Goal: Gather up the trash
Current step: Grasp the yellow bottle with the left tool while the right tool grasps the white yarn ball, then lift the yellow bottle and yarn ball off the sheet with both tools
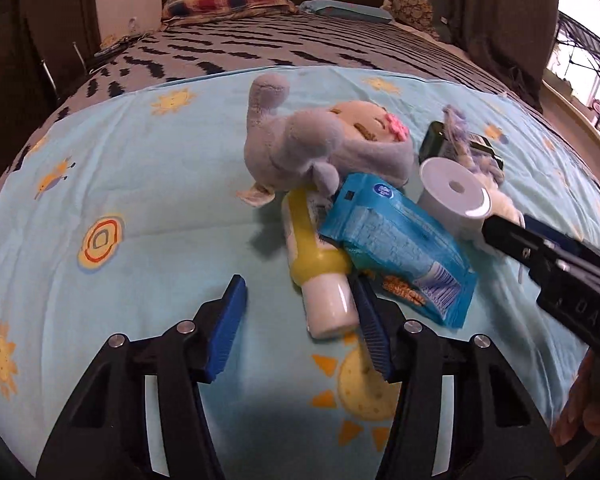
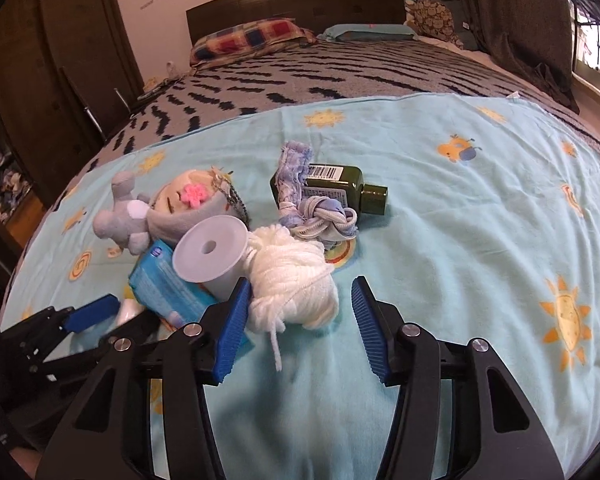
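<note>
Bottle [image 1: 318,264] between left gripper [image 1: 300,308] pads

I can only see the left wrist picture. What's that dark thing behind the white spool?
Observer: A dark green bottle lying on its side, barcode label up.
Operator: And the white fluff peeking out nearby?
Observer: A ball of white yarn, one loose strand trailing off it.
Operator: Has the other tool grabbed it?
Observer: No. The right gripper is open: one of its fingers stands clear of the yarn.
</note>
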Motion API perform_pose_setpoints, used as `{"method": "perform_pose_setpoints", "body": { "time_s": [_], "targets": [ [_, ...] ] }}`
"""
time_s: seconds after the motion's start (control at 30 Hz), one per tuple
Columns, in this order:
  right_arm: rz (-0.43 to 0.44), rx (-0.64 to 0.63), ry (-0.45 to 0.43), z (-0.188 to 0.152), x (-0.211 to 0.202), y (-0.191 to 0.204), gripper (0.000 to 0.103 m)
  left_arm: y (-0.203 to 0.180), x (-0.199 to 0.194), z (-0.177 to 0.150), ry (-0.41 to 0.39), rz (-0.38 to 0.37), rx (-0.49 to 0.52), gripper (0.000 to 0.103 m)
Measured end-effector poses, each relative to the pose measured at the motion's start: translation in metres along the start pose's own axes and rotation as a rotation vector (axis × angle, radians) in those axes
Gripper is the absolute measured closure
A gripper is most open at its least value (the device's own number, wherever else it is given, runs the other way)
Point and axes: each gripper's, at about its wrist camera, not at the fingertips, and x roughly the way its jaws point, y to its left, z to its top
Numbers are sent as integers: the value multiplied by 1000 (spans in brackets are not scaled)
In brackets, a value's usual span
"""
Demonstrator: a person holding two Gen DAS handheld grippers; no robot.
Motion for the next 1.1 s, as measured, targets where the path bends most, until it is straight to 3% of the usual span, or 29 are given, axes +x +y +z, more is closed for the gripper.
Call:
{"method": "perform_pose_setpoints", "body": {
  "time_s": [0.23,0.4,0.43,0.5,0.6,0.83,1.1],
  "targets": [
    [3,-2,11,9,14,7,51,-4,12,13,19,-25,-6,51],
    [4,-12,17,10,16,7,59,0,18,20,31,-41,-12,51],
    [4,-18,16,10,15,7,60,1,19,21,34,-39,-8,53],
    [-2,-35,14,8,11,8,60,2,19,20,36,-27,5,67],
    [-4,-37,8,5,2,6,60,4,17,17,45,-28,20,73],
    [9,-49,-8,-7,-25,5,60,6,-1,-3,43,-41,65,74],
    [35,-114,-43,-37,-68,22,60,8,-43,-50,13,-95,104,74]
  ]
}}
